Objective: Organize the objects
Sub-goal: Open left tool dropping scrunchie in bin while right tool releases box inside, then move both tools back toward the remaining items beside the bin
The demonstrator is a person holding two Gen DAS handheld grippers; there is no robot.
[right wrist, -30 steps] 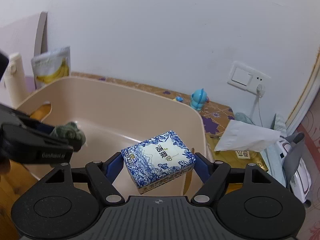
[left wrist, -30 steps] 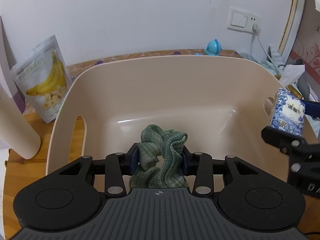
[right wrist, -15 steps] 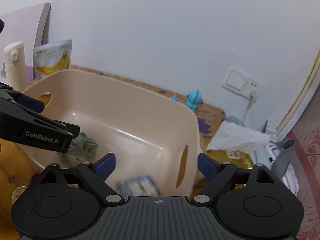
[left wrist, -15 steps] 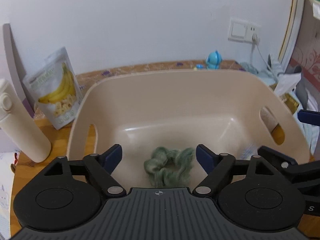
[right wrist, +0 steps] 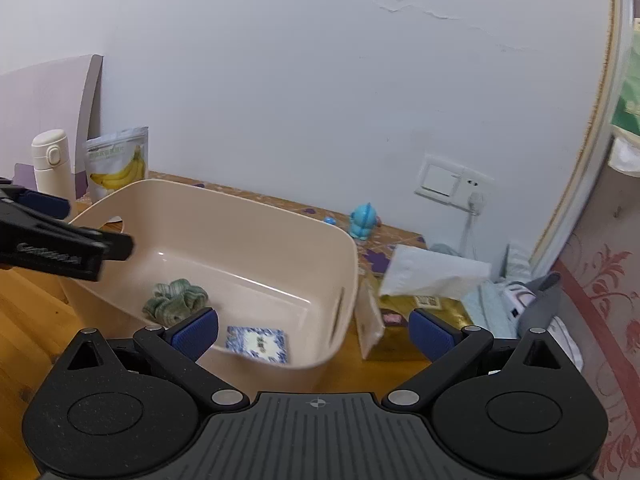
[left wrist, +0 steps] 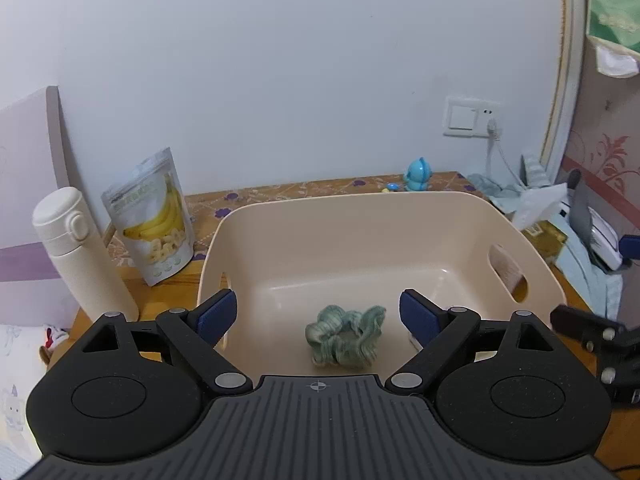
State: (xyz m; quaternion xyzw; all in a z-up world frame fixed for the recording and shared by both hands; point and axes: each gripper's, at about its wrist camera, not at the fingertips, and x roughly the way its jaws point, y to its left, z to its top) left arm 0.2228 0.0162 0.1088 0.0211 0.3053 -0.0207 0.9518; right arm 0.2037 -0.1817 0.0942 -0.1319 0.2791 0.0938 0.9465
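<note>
Far left, a cream flask (left wrist: 76,252) stands on the table (right wrist: 24,320), with a banana chip pouch (left wrist: 154,216) just beside it; both sit clear of the beige bin (left wrist: 360,216). Left tongs (left wrist: 316,314) spread wide and hold nothing, above the bin's near rim. Green scrunchie (left wrist: 346,336) lies on the bin floor, left of centre. Blue-and-white tissue pack (right wrist: 258,343) lies flat in the bin near the right wall, slightly blurred, probably touching the floor. Right tongs (right wrist: 314,332) gape wide, empty, over the bin's right corner. Beyond the right rim, a gold tissue box (right wrist: 420,304) crowds close. Blue toy (right wrist: 363,221) stands by the wall.
</note>
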